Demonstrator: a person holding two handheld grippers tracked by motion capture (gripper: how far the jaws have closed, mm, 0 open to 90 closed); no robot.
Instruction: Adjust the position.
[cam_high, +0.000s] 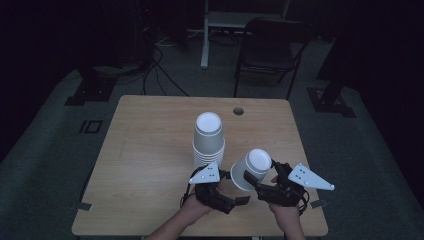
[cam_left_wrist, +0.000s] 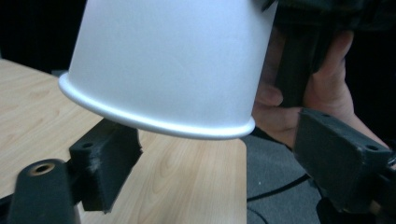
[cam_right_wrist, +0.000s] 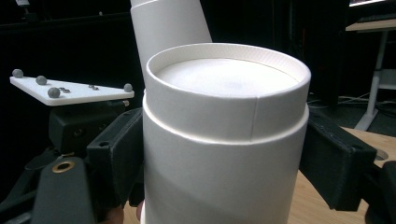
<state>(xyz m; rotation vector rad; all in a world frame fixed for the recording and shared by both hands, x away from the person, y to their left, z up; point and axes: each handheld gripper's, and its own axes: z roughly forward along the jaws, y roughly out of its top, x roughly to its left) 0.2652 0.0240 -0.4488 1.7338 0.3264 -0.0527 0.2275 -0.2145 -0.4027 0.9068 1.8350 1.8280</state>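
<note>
Both forearms are showing bare in the high view, with no sleeve reaching the wrists. The left gripper (cam_high: 231, 181) is wearing a black, blocky printed body, topped by a pale grey three-cornered plate dotted with small dark screws; a thin black cable is trailing from it. The right gripper (cam_high: 265, 172) is looking the same: black housing, a matching grey triangular plate studded with small round grey markers, and a dark cable looping below. Up close, the fingers (cam_left_wrist: 105, 163) are showing as matte black rectangular blocks with a rough, layered print texture and a small screw hole on top. A brass-coloured threaded insert is sitting in the rounded black arm beside each near finger.
</note>
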